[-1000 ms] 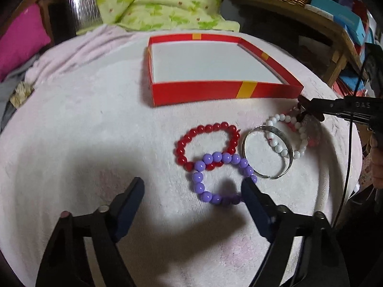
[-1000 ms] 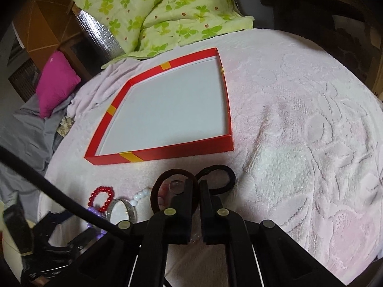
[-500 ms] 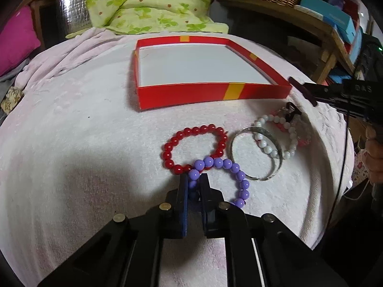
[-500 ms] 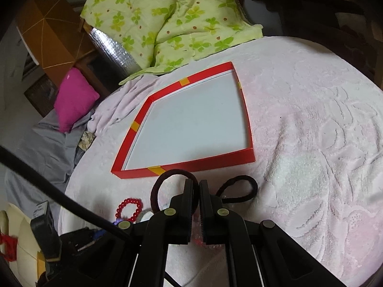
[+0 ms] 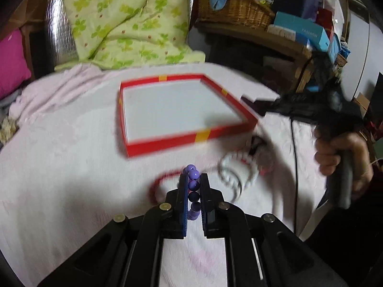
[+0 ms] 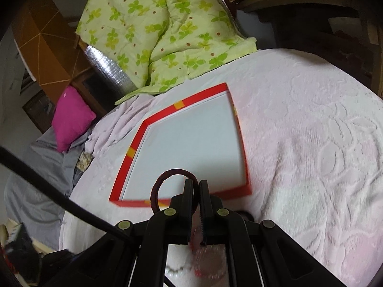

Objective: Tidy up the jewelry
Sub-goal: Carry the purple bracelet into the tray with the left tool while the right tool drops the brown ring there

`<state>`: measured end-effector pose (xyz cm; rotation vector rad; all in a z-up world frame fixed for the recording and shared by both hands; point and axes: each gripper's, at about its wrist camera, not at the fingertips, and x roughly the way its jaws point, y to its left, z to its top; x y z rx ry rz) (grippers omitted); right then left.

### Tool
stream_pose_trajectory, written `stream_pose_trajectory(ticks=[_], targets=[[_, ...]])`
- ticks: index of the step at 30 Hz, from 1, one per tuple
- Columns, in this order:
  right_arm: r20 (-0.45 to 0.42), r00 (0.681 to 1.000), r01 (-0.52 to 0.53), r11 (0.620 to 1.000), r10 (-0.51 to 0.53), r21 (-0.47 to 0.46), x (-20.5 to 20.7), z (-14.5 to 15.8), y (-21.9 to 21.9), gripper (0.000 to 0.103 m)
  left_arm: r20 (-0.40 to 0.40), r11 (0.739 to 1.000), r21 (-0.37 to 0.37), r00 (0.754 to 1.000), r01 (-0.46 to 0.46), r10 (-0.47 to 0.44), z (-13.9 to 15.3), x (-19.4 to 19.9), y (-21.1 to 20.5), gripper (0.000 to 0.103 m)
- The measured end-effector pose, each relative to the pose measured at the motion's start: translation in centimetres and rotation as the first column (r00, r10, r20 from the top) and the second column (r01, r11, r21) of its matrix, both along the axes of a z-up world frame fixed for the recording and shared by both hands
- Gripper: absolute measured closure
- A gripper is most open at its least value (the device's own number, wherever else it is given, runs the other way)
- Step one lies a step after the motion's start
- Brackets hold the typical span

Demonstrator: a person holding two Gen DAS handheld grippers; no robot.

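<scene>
My left gripper is shut on the purple bead bracelet and holds it above the white cloth, short of the red tray. The red bead bracelet, the silver bangle and the white bead bracelet lie blurred on the cloth behind it. My right gripper is shut on a dark hair tie, held over the red tray's near edge. It also shows in the left wrist view, by the tray's right side.
A green floral quilt lies behind the tray. A pink cushion is at the left. A wicker basket and blue boxes stand on a wooden shelf at the right. A black cable crosses the right wrist view.
My left gripper closed on the purple bracelet and lifted it off the cloth. My right gripper carried the hair tie up and forward to the tray's near edge.
</scene>
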<state>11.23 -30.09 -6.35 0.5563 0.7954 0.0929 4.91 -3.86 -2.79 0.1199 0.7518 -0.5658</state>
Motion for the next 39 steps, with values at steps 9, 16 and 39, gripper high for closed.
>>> stream_pose_trajectory(ticks=[9,16,39], targets=[[-0.041,0.999,0.004,1.000,-0.003,0.023,4.2,-1.1,0.0,0.097,0.120,0.998,-0.024,0.991,-0.062,0.065,3.7,7.4,-2.7,0.093],[-0.115,0.992,-0.060,0.998,0.056,-0.035,7.0,-3.1,2.2,0.097,-0.029,0.988,0.002,0.988,-0.154,0.154,-1.8,13.3,-2.9,0.093],[-0.103,0.994,0.040,0.999,-0.039,0.005,5.0,-1.1,-1.5,0.087,-0.147,0.991,0.046,0.981,-0.123,0.128,-4.4,11.7,-3.1,0.077]])
